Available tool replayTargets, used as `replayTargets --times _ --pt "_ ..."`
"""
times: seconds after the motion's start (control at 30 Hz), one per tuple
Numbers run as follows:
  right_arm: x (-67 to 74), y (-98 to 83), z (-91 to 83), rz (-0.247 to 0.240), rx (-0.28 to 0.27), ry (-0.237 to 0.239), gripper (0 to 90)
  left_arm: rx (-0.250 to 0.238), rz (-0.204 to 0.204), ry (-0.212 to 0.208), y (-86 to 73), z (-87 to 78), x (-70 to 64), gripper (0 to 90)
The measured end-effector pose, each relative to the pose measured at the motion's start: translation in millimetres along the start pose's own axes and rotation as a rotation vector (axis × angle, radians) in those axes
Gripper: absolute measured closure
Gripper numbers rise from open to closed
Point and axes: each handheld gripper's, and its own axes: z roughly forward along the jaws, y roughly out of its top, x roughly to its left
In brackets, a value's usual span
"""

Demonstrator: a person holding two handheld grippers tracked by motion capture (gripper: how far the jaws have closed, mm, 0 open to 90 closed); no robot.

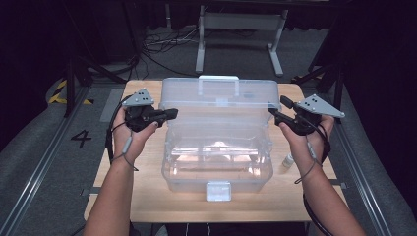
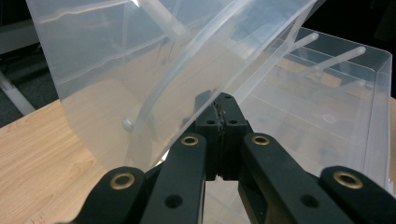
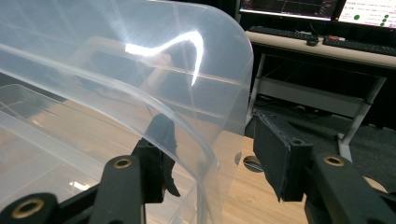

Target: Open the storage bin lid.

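Note:
A clear plastic toolbox (image 1: 216, 169) stands open in the middle of the wooden table, its lid (image 1: 219, 101) raised upright at the back with a white handle (image 1: 218, 83) on top. My left gripper (image 1: 172, 113) is at the lid's left edge. In the left gripper view it (image 2: 222, 109) is shut, pinching the lid's (image 2: 116, 60) rim. My right gripper (image 1: 278, 110) is at the lid's right edge. In the right gripper view it (image 3: 212, 135) is open, the lid's (image 3: 116, 60) curved corner standing between the jaws with the right pad (image 3: 280, 149) clear of it.
A small white bottle (image 1: 288, 160) lies on the table (image 1: 147, 191) just right of the box. The box's white latch (image 1: 218, 191) faces the front edge. A metal stand (image 1: 241, 29) and cables are on the floor beyond the table. A desk with monitors (image 3: 317, 46) is farther off.

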Motion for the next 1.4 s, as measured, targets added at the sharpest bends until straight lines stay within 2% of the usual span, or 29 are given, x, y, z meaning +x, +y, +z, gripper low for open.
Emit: replayTargets --times 0.17,0.47,0.87,1.4 --pt "0.1 -0.7 3.0 0.008 0.005 -0.012 52.3 0.0 0.0 -0.002 -0.1 -0.1 0.0 89.6" --pt "2.4 -0.1 6.9 0.004 0.008 -0.004 56.9 0.005 0.003 -0.005 -0.7 -0.6 -1.2 89.2" --pt "3.2 4.3 8.4 -0.024 0.016 -0.035 64.4 0.023 0.004 -0.005 -5.2 -8.3 -4.5 87.4" --pt "-0.8 13.5 12.9 -0.014 0.018 -0.053 69.4 0.053 0.0 0.01 -14.6 -19.3 -10.2 86.7"
